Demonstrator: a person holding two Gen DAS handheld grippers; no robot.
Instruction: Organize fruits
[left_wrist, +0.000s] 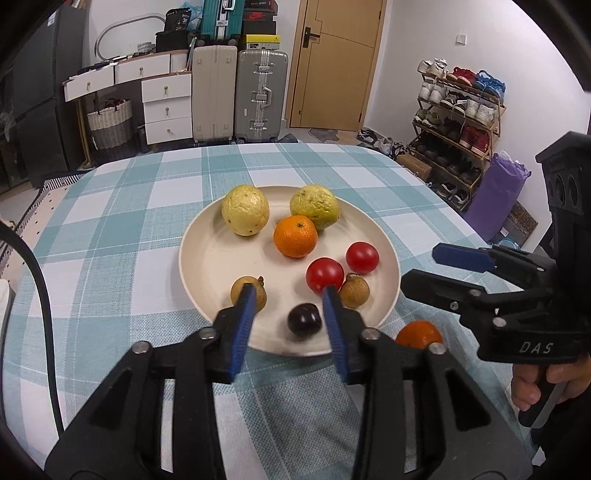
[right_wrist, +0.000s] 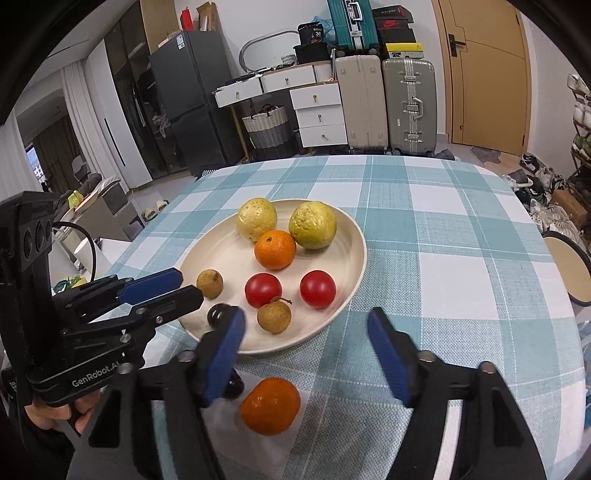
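A cream plate (left_wrist: 207, 258) on the checked tablecloth holds two yellow-green guavas, an orange (left_wrist: 295, 236), two red tomatoes, two brown longans and a dark plum (left_wrist: 304, 319). My left gripper (left_wrist: 290, 291) stands open over the plate's near rim, with the plum lying between its blue pads, untouched. My right gripper (right_wrist: 304, 314) is open wide, just right of the plate. A second orange (right_wrist: 269, 406) lies on the cloth between its fingers, free of both pads. Its left finger half hides another dark fruit (right_wrist: 234, 386).
A person's hand holds each gripper's handle. A round cream stool top (right_wrist: 569, 269) stands beyond the table's right edge. Suitcases, drawers and a shoe rack (left_wrist: 458, 122) line the room behind. A black cable (left_wrist: 40, 280) hangs at the left.
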